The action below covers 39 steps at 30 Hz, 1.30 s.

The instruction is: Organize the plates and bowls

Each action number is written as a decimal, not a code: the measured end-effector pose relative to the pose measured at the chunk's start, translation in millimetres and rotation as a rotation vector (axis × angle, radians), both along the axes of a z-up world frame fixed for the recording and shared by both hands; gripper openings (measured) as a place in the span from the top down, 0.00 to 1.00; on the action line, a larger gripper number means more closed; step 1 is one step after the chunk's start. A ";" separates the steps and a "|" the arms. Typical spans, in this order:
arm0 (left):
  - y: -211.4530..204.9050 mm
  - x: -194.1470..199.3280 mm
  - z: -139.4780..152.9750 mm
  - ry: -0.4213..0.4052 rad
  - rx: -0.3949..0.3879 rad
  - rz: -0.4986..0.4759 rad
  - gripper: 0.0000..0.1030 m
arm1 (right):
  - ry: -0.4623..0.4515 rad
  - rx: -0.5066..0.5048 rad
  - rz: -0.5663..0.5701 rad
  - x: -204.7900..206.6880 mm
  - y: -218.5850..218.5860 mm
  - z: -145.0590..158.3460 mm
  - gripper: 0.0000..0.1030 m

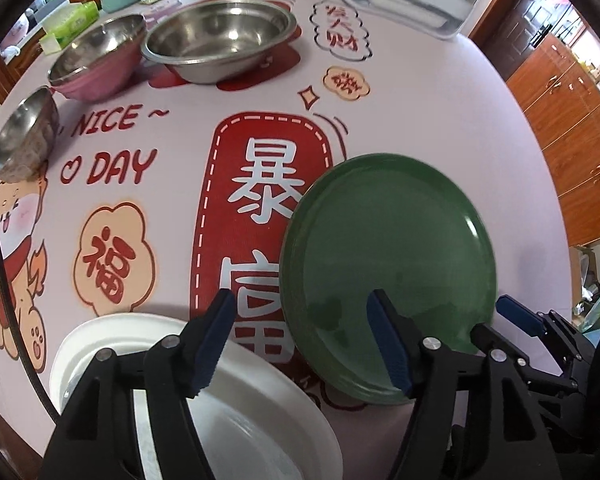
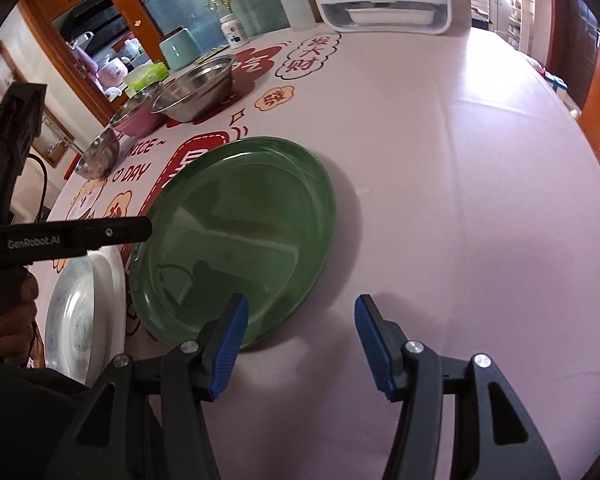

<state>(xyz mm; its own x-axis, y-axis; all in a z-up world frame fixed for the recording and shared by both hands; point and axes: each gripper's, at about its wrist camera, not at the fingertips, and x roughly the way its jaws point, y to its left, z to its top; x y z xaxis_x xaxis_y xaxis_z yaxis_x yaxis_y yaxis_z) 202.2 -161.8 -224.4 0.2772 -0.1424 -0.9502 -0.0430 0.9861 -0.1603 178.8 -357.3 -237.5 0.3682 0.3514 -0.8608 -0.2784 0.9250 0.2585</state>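
Two grippers hover, jaws open and empty. My right gripper point(image 2: 300, 346) straddles the green plate point(image 2: 236, 236) rim (nearest). White plate point(image 1: 236, 392) lies under my left gripper point(image 1: 302, 340).

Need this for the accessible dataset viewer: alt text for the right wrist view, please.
An open right gripper hovers over the near edge of a green plate on a pink printed tablecloth, nothing between its blue fingers. A white plate lies left of the green one, three metal bowls stand behind, and the left gripper enters from the left.

2 wrist fisheyes, steeply downward, close over table, sharing green plate point(image 1: 388, 264)
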 end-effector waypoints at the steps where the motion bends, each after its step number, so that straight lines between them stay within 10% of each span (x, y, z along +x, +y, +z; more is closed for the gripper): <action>1: 0.4 1.9 -3.1 0.009 -0.002 0.000 0.33 | -0.003 0.004 -0.005 0.8 0.3 -0.7 0.46; 14: -5.1 24.5 -27.7 0.055 -0.004 -0.014 0.28 | -0.021 0.059 -0.048 14.2 -2.4 -2.0 0.47; 21: -8.7 33.0 -27.3 0.042 -0.018 -0.009 0.28 | -0.009 0.089 -0.074 21.8 -6.4 -4.1 0.64; 39: -25.0 38.4 -23.3 0.008 -0.033 -0.037 0.58 | 0.020 0.118 -0.075 25.0 -5.0 -7.2 0.81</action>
<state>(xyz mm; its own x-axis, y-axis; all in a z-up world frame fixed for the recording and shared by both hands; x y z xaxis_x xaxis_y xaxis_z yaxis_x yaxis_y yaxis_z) 240.5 -186.7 -247.6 0.2633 -0.1835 -0.9471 -0.0084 0.9813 -0.1925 203.8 -362.3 -244.7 0.3802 0.4225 -0.8228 -0.2029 0.9060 0.3714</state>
